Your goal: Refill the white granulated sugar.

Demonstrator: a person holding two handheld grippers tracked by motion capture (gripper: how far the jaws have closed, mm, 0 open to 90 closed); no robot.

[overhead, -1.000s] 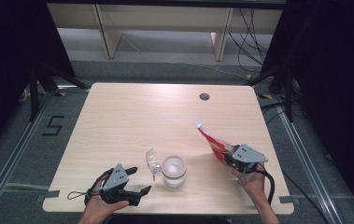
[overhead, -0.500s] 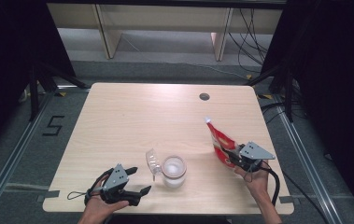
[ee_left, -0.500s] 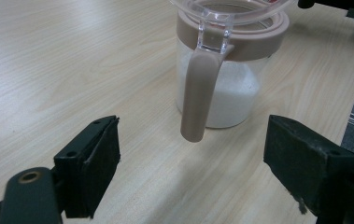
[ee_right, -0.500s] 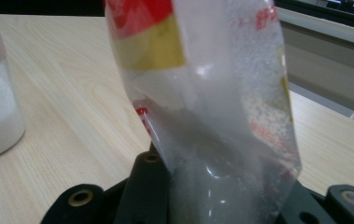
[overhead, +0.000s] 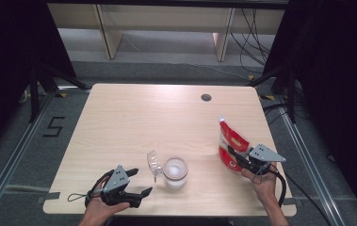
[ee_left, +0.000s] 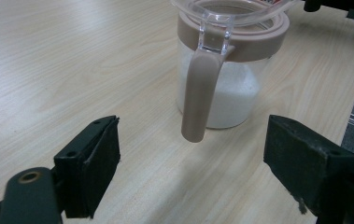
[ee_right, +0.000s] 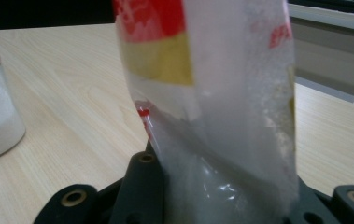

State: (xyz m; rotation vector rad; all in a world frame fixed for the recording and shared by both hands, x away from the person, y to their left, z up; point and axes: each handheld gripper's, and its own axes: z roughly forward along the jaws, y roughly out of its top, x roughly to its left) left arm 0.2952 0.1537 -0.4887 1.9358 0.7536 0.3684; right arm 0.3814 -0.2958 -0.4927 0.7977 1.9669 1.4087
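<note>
Near the worktop's [overhead: 119, 117] right edge, my right hand-held gripper [overhead: 240, 161] clamps the upright red-and-white bag [overhead: 230, 143], jaws just easing; my left hand-held gripper [overhead: 136, 186] gapes, empty, beside the jar [overhead: 174, 172].

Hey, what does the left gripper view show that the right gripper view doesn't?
Left gripper view: the jar's brown handle hanging free of its collar, the clear open lid above, and the left gripper open, nothing between its jaws.

Right gripper view: the red, yellow and clear bag of white powder upright between the right gripper's jaws.

Both: the jar of white powder and the wooden table.
</note>
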